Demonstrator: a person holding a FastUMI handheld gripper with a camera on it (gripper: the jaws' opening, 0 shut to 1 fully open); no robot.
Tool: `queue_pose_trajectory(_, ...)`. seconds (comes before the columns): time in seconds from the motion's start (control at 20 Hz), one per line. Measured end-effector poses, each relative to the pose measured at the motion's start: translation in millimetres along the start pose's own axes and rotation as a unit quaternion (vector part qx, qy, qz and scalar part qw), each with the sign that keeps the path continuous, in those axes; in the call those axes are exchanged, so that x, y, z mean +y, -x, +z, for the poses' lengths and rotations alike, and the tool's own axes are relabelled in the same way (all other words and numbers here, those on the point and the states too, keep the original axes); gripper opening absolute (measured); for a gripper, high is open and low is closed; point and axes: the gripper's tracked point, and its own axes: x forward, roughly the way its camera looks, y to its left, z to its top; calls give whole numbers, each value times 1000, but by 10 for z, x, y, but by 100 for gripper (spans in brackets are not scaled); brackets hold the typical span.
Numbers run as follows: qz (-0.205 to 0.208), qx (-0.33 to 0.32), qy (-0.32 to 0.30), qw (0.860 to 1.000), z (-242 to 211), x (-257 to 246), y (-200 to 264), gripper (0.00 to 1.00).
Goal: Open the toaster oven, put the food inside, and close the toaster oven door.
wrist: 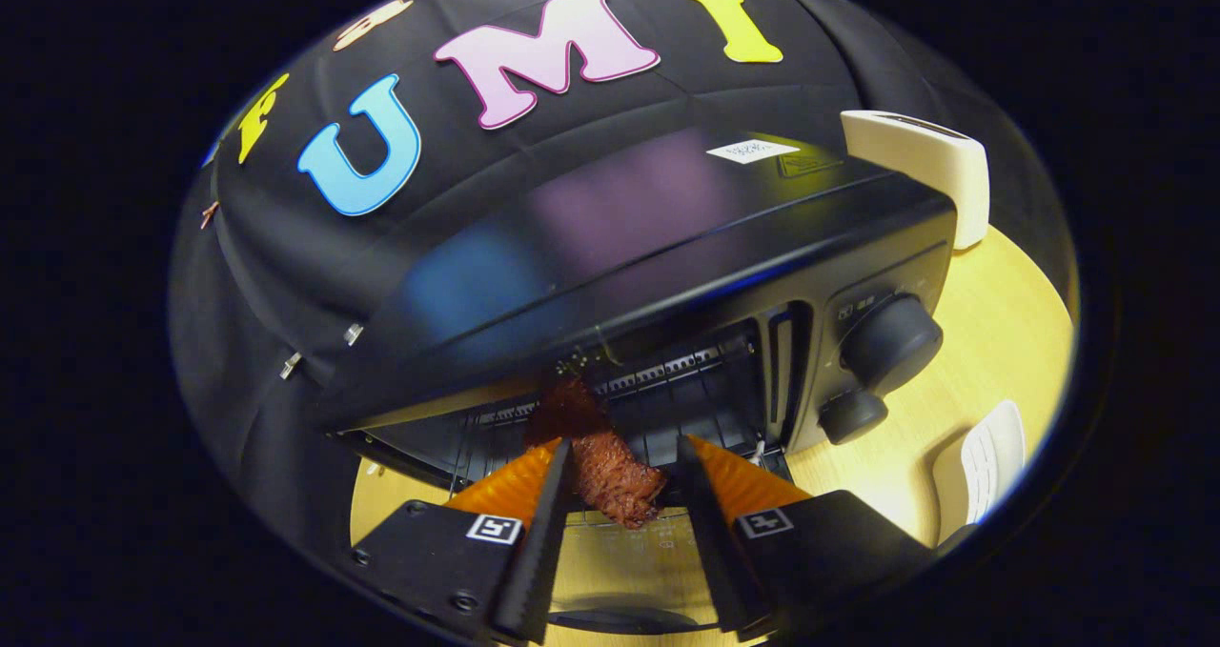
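Observation:
The black toaster oven (667, 237) stands just ahead of me with its door (624, 547) folded down flat under my fingers. Its wire rack (686, 394) shows inside the dark cavity. A reddish-brown slab of food (610, 471) lies tilted at the oven's mouth, its far end reaching in over the rack. My gripper (624, 452) has its fingers apart on either side of the food. The left finger (558, 480) touches the slab, and a thin gap separates it from the right finger (696, 480).
Two round black knobs (891, 342) sit on the oven's right panel. A cream-coloured appliance (920, 166) stands behind the oven on the right. A white ribbed object (991, 456) lies on the wooden table (1001, 323) to the right of my gripper.

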Motion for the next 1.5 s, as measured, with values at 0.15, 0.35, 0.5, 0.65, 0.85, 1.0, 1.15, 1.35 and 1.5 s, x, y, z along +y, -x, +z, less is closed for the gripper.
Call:
queue_pose_trajectory(0.15,-10,-4,2,1000,59,-51,66,89)
queue_pose_trajectory(0.35,-33,-20,4,999,163,-102,232,98)
queue_pose_trajectory(0.5,-46,-36,14,998,257,-96,412,98)
queue_pose_trajectory(0.65,-48,-58,18,997,390,1,639,98)
queue_pose_trajectory(0.85,-37,-89,46,994,557,260,974,98)
queue_pose_trajectory(1.0,-34,-110,92,989,610,470,1196,98)
queue_pose_trajectory(1.15,-29,-113,135,984,580,641,1369,98)
queue_pose_trajectory(1.35,-22,-79,144,986,262,822,1430,98)
queue_pose_trajectory(1.5,-29,-57,151,986,1,819,1413,98)
